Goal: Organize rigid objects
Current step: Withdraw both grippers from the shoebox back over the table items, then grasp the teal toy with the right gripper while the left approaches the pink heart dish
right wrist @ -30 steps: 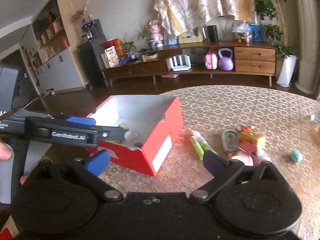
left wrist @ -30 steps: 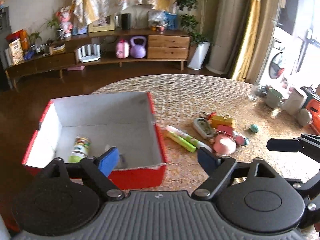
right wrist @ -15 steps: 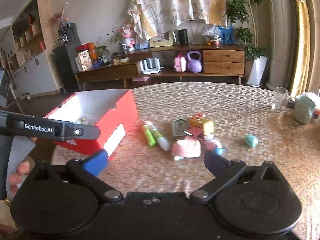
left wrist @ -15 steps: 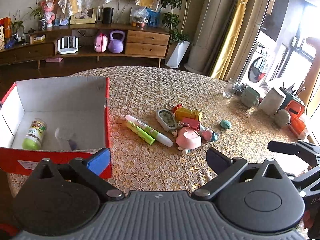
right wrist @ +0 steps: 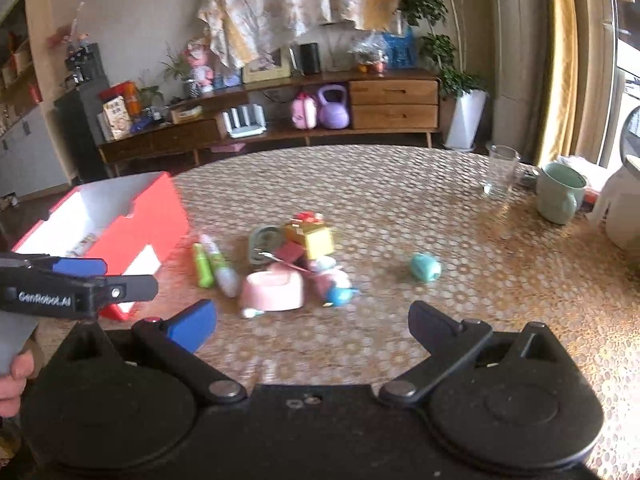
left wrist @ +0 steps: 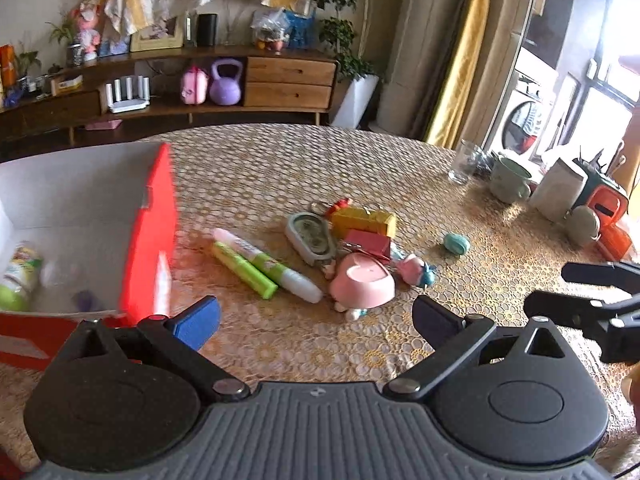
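A red box (left wrist: 154, 224) with a white inside stands at the table's left; a green-capped bottle (left wrist: 18, 276) lies in it. A pile of small items lies mid-table: two green and white markers (left wrist: 264, 266), a grey oval case (left wrist: 312, 236), a yellow block (left wrist: 366, 220), a red block (left wrist: 368, 242), a pink bowl-shaped toy (left wrist: 364, 280), a teal piece (left wrist: 457, 243). My left gripper (left wrist: 316, 316) is open and empty, short of the pile. My right gripper (right wrist: 312, 320) is open and empty, facing the pink toy (right wrist: 274, 290) and the box (right wrist: 132, 216).
A glass (right wrist: 500, 170), a green mug (right wrist: 560, 192) and a white container (right wrist: 622, 208) stand at the table's right edge, with orange items (left wrist: 608, 216) beside them. A low wooden sideboard (left wrist: 240, 84) stands behind the table.
Both grippers have swung right, away from the red box and toward the pile of small items. Both stay open and empty.
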The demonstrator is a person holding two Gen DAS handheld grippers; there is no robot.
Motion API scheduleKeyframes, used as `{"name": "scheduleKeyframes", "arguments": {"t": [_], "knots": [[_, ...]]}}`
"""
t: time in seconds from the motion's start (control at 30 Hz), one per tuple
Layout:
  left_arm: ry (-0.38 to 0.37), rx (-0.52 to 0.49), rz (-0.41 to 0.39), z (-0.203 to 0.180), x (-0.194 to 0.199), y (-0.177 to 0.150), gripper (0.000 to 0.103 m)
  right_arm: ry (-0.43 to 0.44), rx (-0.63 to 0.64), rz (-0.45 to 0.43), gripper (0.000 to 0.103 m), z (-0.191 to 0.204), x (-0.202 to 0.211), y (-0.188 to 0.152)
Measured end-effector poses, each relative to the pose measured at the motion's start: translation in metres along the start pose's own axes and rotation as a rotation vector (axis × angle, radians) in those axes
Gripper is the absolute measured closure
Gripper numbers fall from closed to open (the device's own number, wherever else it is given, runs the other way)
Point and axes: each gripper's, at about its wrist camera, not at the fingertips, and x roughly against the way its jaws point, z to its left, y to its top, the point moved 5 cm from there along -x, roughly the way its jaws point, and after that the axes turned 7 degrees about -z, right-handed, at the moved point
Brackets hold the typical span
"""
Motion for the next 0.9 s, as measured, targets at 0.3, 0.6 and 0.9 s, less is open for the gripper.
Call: {"name": "scheduleKeyframes", "arguments": {"t": [0.3, 0.6, 0.9], "knots": [[-0.013, -0.029, 0.019, -0.024, -0.051, -0.005, 0.000, -0.072, 0.002, 0.029, 0.004, -0.045, -0.045, 0.001], [-0.017, -0.073, 0.062, -0.037, -0.100, -0.017, 0.000, -0.118, 0.032, 0.081, 0.015, -0.081, -0.103, 0.003], [-0.039, -0.124, 0.057, -0.045, -0.128, -0.018, 0.001, -0.132, 0.043, 0.134, 0.027, -0.095, -0.143, -0.006]]}}
